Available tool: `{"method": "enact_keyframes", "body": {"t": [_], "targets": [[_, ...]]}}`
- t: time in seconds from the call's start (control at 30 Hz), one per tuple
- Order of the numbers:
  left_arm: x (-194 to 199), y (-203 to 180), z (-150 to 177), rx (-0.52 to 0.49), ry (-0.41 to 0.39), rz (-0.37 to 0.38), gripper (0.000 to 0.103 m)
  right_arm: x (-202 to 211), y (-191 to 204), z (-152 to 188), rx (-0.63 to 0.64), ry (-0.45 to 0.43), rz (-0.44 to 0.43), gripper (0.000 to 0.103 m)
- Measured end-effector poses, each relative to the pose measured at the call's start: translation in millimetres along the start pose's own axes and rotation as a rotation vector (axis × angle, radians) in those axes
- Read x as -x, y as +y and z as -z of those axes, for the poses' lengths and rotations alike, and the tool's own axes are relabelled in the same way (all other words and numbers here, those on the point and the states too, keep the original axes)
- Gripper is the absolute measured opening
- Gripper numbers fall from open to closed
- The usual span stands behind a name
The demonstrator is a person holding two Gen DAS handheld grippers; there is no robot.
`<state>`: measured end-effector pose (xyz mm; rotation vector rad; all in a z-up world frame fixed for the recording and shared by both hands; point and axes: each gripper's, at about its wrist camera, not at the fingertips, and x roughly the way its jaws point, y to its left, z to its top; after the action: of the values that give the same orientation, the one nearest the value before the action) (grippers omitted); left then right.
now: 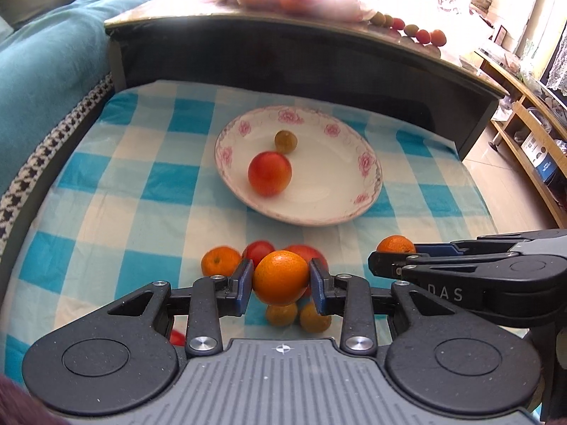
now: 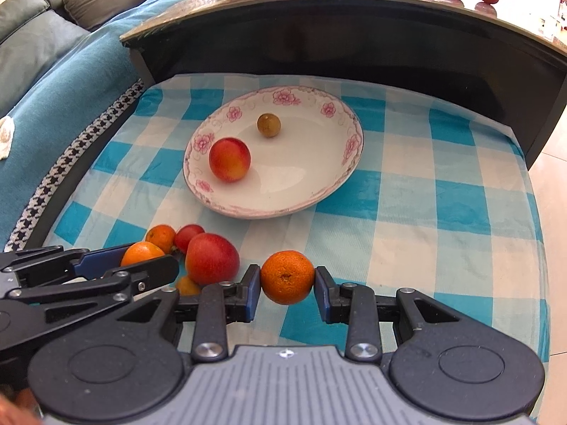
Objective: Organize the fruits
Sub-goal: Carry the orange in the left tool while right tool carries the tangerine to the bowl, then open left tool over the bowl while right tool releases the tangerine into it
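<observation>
Left wrist view: the left tongs [image 1: 281, 281] are clamped on a mandarin [image 1: 281, 276], blue pads pressing on both its sides, and it hangs clear above the loose fruit pile [image 1: 248, 258] on the checked cloth [image 1: 124, 184] covering the desk. The flowered plate [image 1: 368, 163] lies straight ahead, farther out along the line the tongs point, with open cloth between. It already carries a red-orange fruit [image 1: 270, 173] on its near-left part and a small olive-green fruit [image 1: 285, 141] behind that; the right half of the plate is bare. The right tongs [image 1: 397, 256] come in from the right, gripping a second mandarin [image 1: 396, 243].

Right wrist view: the right tongs [image 2: 287, 279] are closed on their own mandarin [image 2: 287, 277], low over the cloth. The plate [image 2: 347, 148] sits far and slightly left of them. The left tongs [image 2: 141, 258], at the left edge, hold their fruit beside the pile's big red fruit [image 2: 212, 259].

Judging by both views, each hand needs a plain forward carry; the left one looks better lined up, and the plate's empty right side seems the safer drop, away from fruit that could roll.
</observation>
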<state>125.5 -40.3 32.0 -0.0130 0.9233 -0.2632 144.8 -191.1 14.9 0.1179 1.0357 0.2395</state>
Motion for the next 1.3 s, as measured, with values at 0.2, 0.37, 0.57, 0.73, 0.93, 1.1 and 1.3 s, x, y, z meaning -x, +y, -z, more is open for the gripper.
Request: {"method": "enact_keyframes", "body": {"t": [0.2, 0.37, 0.57, 0.73, 0.93, 1.1, 1.3], "targets": [[-9, -2, -16, 0.001, -0.014, 0.009, 0.042, -1, -2, -15, -0.020, -0.022, -0.006, 0.034], [-20, -3, -28, -0.005, -0.023, 0.008, 0.042, -7, -5, -27, -0.032, -0.034, 0.000, 0.034], [-36, 0, -41, -0.002, -0.025, 0.008, 0.042, -21, -14, -41, -0.053, -0.039, 0.001, 0.034], [-48, 5, -46, 0.019, -0.017, 0.011, 0.042, -35, -18, -49, -0.061, -0.037, -0.004, 0.034], [-58, 8, -49, 0.036, -0.011, 0.013, 0.041, -41, -19, -57, -0.048, -0.059, -0.001, 0.034], [-65, 12, -50, 0.048, -0.004, 0.007, 0.041, -46, -17, -61, -0.037, -0.063, -0.006, 0.034], [-70, 15, -52, 0.066, 0.004, 0.015, 0.041, -53, -18, -64, -0.035, -0.059, -0.016, 0.035]]}}
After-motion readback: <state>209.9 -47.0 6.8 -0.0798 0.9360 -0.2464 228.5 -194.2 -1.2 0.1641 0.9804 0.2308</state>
